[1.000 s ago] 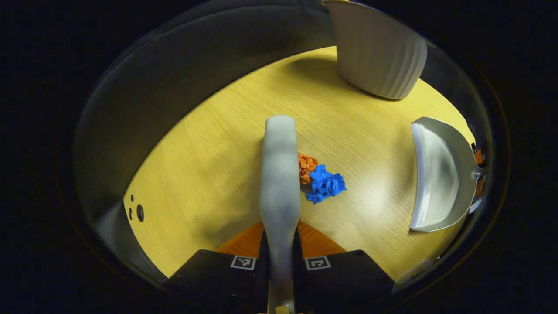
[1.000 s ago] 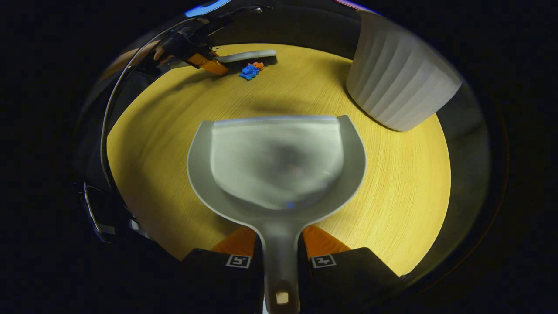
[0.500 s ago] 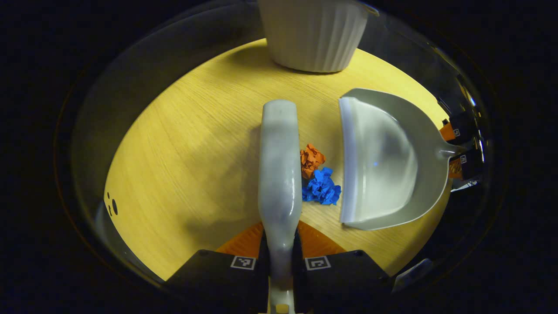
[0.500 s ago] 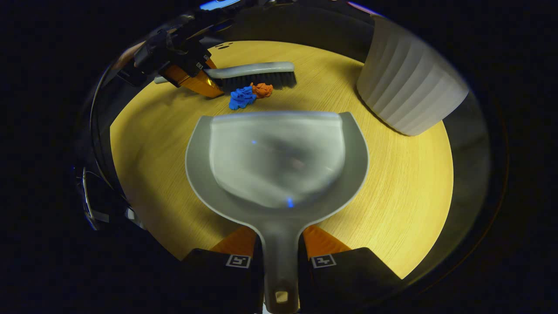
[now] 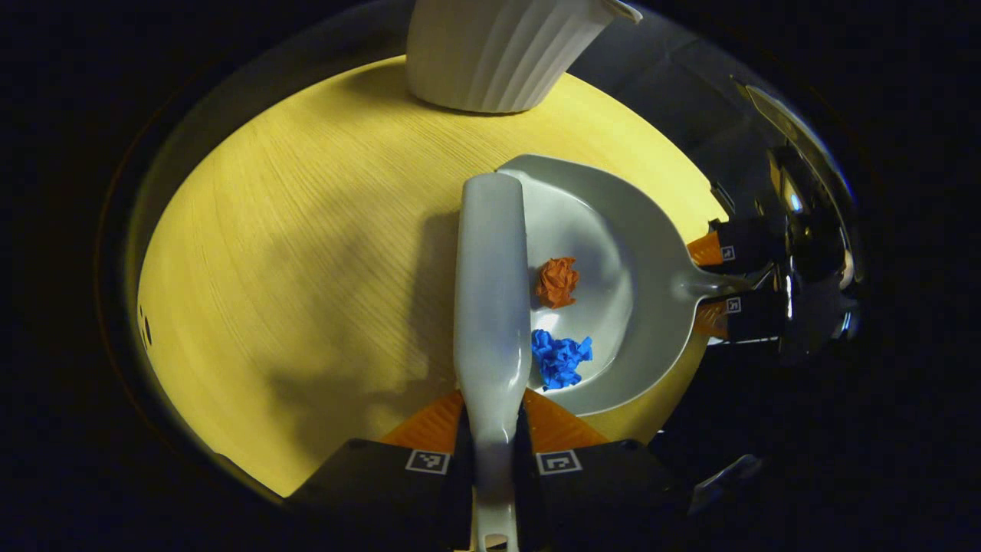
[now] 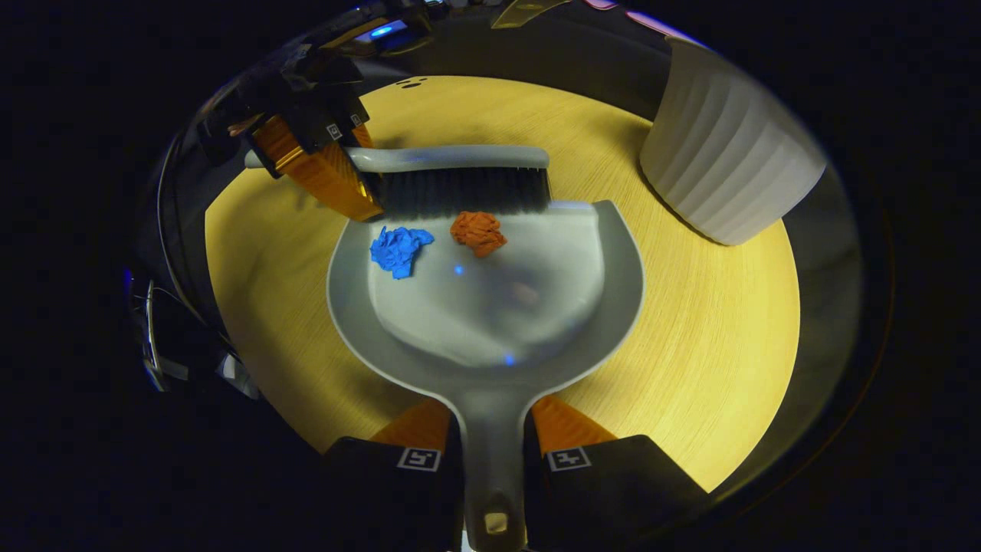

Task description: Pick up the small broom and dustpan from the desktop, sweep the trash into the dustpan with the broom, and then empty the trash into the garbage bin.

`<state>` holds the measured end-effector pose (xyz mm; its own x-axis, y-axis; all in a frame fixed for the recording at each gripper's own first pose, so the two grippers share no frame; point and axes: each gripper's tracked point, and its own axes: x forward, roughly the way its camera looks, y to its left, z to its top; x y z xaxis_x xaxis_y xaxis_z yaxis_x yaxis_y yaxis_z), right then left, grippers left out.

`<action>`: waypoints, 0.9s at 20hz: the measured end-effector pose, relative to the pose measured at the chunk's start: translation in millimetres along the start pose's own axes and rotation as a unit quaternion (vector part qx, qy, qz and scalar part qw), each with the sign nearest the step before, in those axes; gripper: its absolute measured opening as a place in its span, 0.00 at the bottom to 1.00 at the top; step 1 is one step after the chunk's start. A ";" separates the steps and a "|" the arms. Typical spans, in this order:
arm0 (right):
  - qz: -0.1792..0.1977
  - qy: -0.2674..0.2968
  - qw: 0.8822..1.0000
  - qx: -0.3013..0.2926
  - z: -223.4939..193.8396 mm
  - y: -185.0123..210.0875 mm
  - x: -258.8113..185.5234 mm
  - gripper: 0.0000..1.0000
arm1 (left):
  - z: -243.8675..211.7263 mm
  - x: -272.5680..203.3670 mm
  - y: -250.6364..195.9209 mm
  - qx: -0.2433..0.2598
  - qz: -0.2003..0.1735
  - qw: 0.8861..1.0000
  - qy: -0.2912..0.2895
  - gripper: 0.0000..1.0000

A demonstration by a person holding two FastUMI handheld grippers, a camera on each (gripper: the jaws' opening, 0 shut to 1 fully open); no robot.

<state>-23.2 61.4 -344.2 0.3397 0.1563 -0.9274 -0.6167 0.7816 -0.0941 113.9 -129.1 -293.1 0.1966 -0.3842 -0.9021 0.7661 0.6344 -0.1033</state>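
**Now both scraps lie in the dustpan**

Already the orange paper ball (image 6: pixel 478 232) and the blue paper ball (image 6: pixel 398 250) rest inside the dustpan (image 6: pixel 490 307), near its front lip and a little apart from each other; the dustpan sits on the yellow wooden desktop (image 6: pixel 690 322); its handle runs back between the two fingers of the right gripper (image 6: pixel 494 460), which are closed against it on both sides. In the left gripper view the left gripper (image 5: pixel 492 461) is clamped the same way on the handle of the small broom (image 5: pixel 490 291), whose grey back runs straight ahead over the dustpan's open edge; the orange ball and the blue ball lie just to the broom's right. In the right gripper view the broom's black bristles (image 6: pixel 464 192) stand along the dustpan's lip, just behind the two scraps; the white ribbed garbage bin (image 6: pixel 728 176) stands upright on the desktop, off to the right and apart from the dustpan.
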 end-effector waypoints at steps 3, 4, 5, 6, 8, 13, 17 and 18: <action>-0.005 -0.001 1.000 0.005 -0.2 -4.3 1.9 0.35 | -5.2 -13.6 -2.1 -0.047 0.012 0.998 -0.041 0.29; -0.007 -0.002 1.000 0.010 2.5 -3.5 2.2 0.35 | -8.1 -20.5 1.6 -0.062 0.020 0.996 -0.057 0.27; -0.010 -0.005 1.000 0.015 5.6 -2.5 2.1 0.35 | -11.7 -27.8 5.3 -0.075 0.029 0.994 -0.075 0.25; -0.013 -0.005 1.000 0.018 5.5 0.1 -0.3 0.35 | -17.6 -35.3 10.2 -0.088 0.037 0.991 -0.092 0.25; -0.019 0.001 0.999 0.027 9.6 5.6 -5.8 0.35 | -30.3 -51.6 18.4 -0.116 0.047 0.985 -0.122 0.27; -0.036 0.007 0.998 0.057 9.5 10.7 -18.7 0.35 | -62.9 -81.4 43.2 -0.167 0.062 0.967 -0.181 0.26; -0.053 0.000 0.996 0.069 17.9 13.0 -43.4 0.35 | -95.7 -102.3 65.4 -0.191 0.076 0.955 -0.215 0.24; -0.057 -0.005 0.996 0.072 20.2 13.0 -52.6 0.35 | -103.6 -105.9 68.3 -0.197 0.077 0.952 -0.222 0.24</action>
<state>-34.7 75.6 -289.4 0.4086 0.0673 -0.9102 -0.4662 0.8728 -0.1448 82.1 24.4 -248.0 0.5937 -0.4568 -0.6624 0.4352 0.8747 -0.2131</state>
